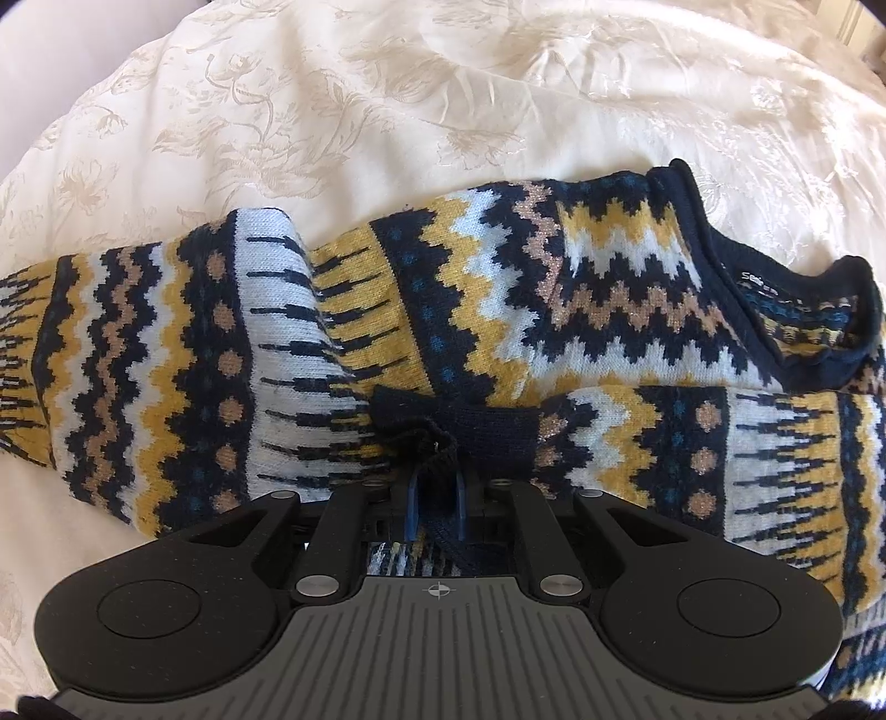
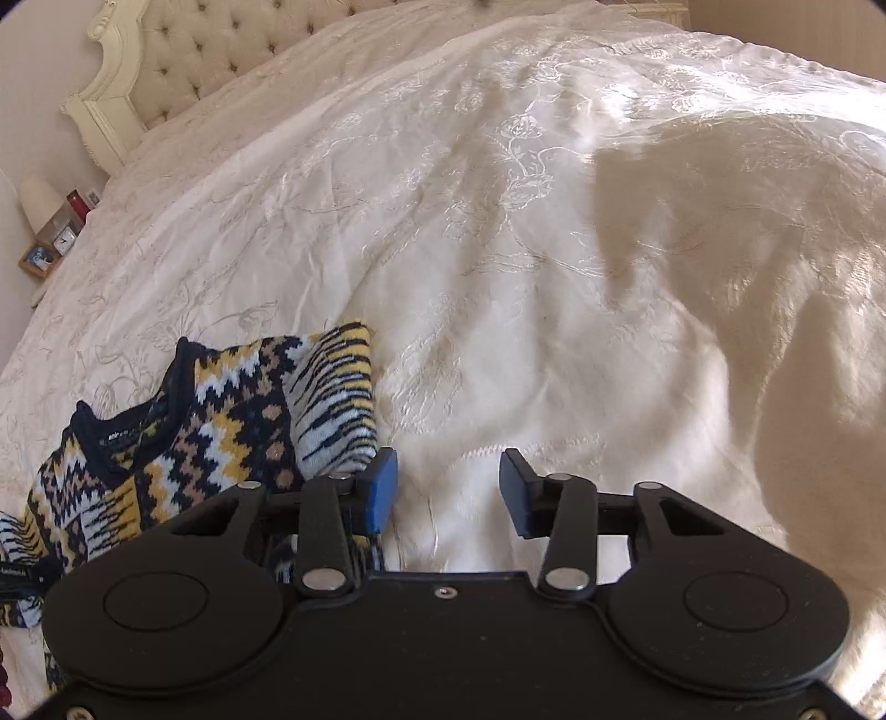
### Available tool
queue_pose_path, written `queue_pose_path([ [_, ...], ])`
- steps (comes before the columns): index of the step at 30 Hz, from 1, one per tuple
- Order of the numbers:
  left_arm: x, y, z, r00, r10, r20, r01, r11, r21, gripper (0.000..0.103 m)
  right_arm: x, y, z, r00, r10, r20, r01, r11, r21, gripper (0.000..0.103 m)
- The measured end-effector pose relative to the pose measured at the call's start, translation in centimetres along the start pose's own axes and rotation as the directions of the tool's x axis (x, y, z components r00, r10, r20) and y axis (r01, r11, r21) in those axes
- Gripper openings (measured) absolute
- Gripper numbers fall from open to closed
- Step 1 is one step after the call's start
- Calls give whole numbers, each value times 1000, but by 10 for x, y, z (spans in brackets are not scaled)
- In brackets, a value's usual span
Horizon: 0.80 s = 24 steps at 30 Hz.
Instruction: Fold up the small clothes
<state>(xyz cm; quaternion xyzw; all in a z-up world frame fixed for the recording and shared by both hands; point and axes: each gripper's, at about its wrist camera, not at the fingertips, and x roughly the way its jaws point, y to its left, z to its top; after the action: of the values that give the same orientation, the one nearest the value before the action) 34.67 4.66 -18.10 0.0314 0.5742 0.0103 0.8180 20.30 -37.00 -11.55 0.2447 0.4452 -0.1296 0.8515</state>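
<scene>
Cream floral-embroidered bedspread [image 2: 498, 249] covers the bed below a tufted headboard [image 2: 221, 50]. On it lies a knitted zigzag sweater [image 1: 498, 288]. Left gripper [image 1: 434, 498] jaws pinch its dark ribbed cuff [image 1: 470, 426]; right gripper [image 2: 448, 487] jaws stand apart, empty.

The sweater [image 1: 498, 310] lies flat on the bedspread [image 1: 387, 111] of the bed, its neck opening [image 1: 803, 321] toward the right in the left wrist view, and one sleeve [image 1: 720, 454] is folded across the body so that its cuff [image 1: 470, 426] sits at the body's middle, held between the closed fingers of the left gripper [image 1: 434, 493]. The right gripper [image 2: 448, 490] hangs just beside the sweater's right edge, above bare bedspread, its fingers apart with nothing between them. Behind it the bedspread runs up to the headboard [image 2: 194, 61] at the far left corner, and a nightstand [image 2: 50, 243] stands beside the bed's left edge there.
</scene>
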Motion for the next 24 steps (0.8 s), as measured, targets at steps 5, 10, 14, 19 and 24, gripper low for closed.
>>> queue_pose_path([
  [5,0,-1,-1,1000,2,6,-2,1000,7,12,32,31,1,995,49,-90,-59,992,-112,50],
  [10,0,-3,-1,1000,4,9,-4,1000,16,12,31,58,-12,989,91,-117,-113,973,-199,45],
  [14,0,-3,-1,1000,1,10,-2,1000,18,12,0,70,-13,993,116,-33,-121,947,-296,19],
  [19,0,-3,-2,1000,-1,19,1,1000,30,13,16,51,-8,992,-108,-63,88,963,-254,19],
  [24,-1,-6,-2,1000,18,22,-19,998,56,18,21,29,-3,976,-197,-96,182,972,-146,28],
])
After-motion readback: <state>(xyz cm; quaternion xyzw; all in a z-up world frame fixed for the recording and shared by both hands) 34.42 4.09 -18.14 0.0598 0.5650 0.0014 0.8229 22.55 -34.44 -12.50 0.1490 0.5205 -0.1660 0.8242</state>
